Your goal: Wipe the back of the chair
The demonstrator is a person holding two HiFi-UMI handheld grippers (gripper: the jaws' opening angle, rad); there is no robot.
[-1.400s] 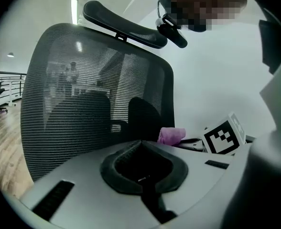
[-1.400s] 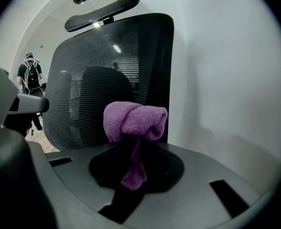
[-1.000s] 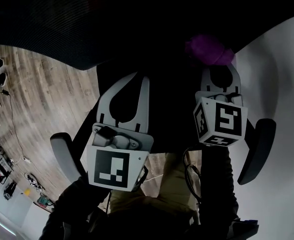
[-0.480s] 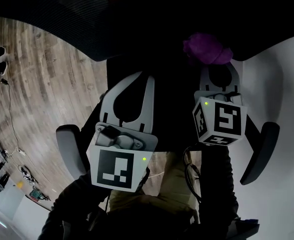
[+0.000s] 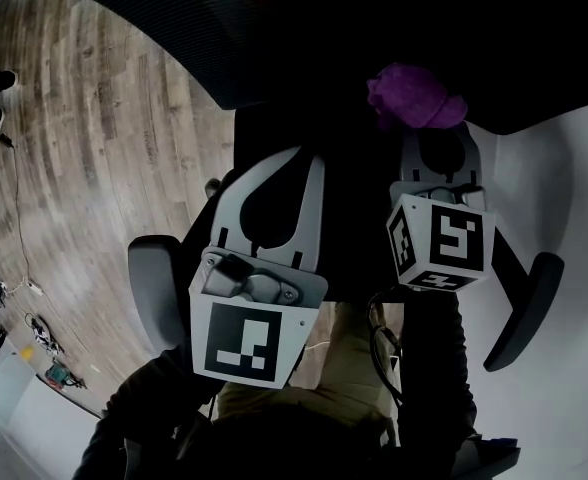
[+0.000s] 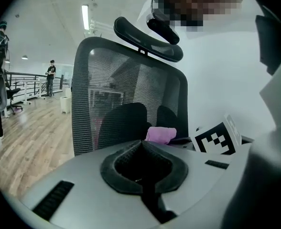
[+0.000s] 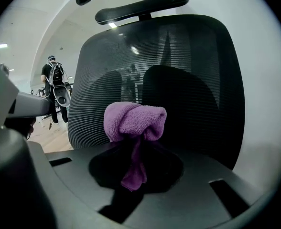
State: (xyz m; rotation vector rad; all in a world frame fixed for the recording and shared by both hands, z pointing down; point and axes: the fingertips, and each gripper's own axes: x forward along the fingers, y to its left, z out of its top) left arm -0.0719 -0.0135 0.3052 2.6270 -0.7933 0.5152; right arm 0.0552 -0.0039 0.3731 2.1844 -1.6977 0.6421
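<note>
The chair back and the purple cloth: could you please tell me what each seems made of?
Chair back: black mesh fabric, matte; fine horizontal weave lines show, and shapes behind show through. Cloth: probably microfibre or terry, matte; its surface looks nubbly and it folds softly.

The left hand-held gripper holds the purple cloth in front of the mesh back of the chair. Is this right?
No. It is the right hand-held gripper that holds the purple cloth in front of the mesh back of the chair; the right gripper view shows it clamped between the jaws.
</note>
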